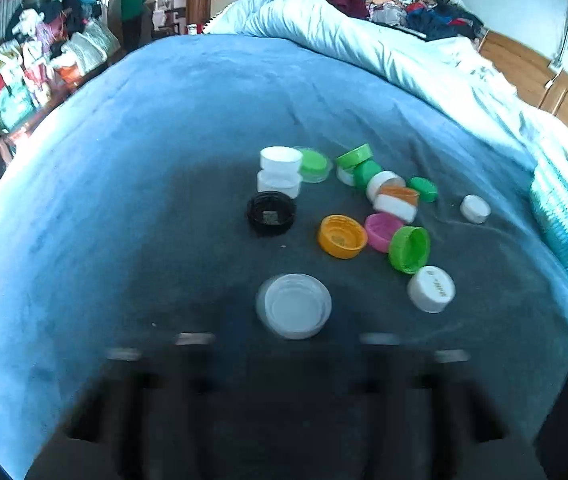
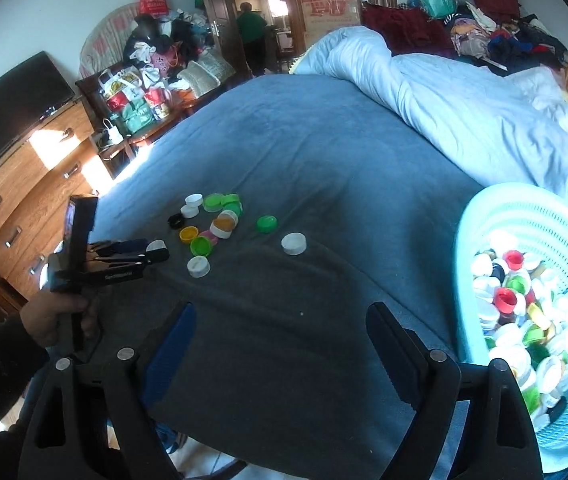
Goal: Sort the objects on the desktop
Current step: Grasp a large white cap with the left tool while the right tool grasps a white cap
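Observation:
Several loose bottle caps [image 1: 342,236] in white, green, orange, pink and black lie scattered on the blue bed cover [image 1: 164,200]. A shallow white lid [image 1: 294,306] sits right at the tips of my left gripper [image 1: 288,338], whose fingers are blurred. In the right wrist view the same gripper [image 2: 156,252] has its fingers close together round that white lid [image 2: 157,245]. My right gripper [image 2: 282,312] hovers open over the near bed cover with nothing between its fingers. A pale blue mesh basket [image 2: 524,216] full of caps stands to its right.
A light quilt [image 2: 464,112] and piled clothes lie at the back of the bed. A wooden dresser [image 2: 24,200] with a dark screen stands on the left. A hand [image 2: 56,316] holds the left gripper. A person in green stands in the far doorway [image 2: 252,28].

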Tool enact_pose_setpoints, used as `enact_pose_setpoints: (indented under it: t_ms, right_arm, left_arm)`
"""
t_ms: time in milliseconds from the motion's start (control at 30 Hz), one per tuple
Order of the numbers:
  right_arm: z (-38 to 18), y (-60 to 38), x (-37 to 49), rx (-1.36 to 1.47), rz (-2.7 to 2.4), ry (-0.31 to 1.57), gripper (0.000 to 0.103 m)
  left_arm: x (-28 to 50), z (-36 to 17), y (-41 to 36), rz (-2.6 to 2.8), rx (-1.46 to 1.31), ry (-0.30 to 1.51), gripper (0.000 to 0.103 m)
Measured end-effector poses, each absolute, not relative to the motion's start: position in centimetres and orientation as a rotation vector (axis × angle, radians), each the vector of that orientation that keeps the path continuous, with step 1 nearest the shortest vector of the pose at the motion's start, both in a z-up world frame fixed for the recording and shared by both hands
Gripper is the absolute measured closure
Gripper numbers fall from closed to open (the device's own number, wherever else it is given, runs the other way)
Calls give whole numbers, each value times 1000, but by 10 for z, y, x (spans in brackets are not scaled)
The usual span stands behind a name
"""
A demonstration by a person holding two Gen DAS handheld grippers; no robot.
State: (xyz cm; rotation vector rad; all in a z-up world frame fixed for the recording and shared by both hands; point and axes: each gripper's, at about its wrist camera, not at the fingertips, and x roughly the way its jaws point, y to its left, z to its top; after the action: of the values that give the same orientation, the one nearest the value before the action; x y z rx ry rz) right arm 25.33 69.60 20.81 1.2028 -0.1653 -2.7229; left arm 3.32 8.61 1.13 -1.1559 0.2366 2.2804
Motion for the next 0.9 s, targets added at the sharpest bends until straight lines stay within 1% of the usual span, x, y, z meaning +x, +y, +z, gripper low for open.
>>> enact_pose_setpoints:
  t_ms: [33, 67, 233, 400, 567, 600, 633, 667, 700, 733, 800, 900]
  right_arm:
    - [204, 694, 250, 1207, -2718, -165, 35]
    - [199, 693, 246, 1214, -2713, -164, 39]
    - [169, 685, 207, 1231, -2662, -171, 39]
    - [133, 677, 142, 1273, -2642, -151, 39]
    - [98, 665, 97, 1373, -2641, -26, 40]
    - [91, 664, 92, 1393, -2638, -5, 43]
    - [85, 663, 90, 1410, -2640, 10, 51]
    - [83, 664, 91, 1401, -2649, 0, 53]
    - [84, 667, 93, 1398, -2665, -18, 58]
    - [86, 669, 94, 1397, -2669, -39, 70]
    - [101, 673, 104, 1362, -2687, -87, 71]
    - [133, 670, 128, 1281, -2713, -90, 71]
  left_arm:
    - [34, 12, 85, 2281, -1151, 213, 77]
    - [34, 13, 83, 2281, -1149, 190, 77]
    - [46, 26, 73, 2324, -1104, 140, 77]
    - [45, 31, 65, 2307, -1143, 78, 77]
    - [42, 36, 56, 2328, -1156, 45, 77]
    - [43, 37, 55, 2333, -1157, 46, 77]
    - [43, 38, 53, 2334, -1161, 44, 77]
    - [43, 39, 52, 2334, -1167, 38, 77]
    - [43, 41, 50, 2336, -1167, 29, 77]
    - [44, 42, 49, 2340, -1165, 25, 77]
    - [46, 48, 46, 2350, -1163, 16, 77]
    - [49, 62, 45, 2371, -1149, 10, 77]
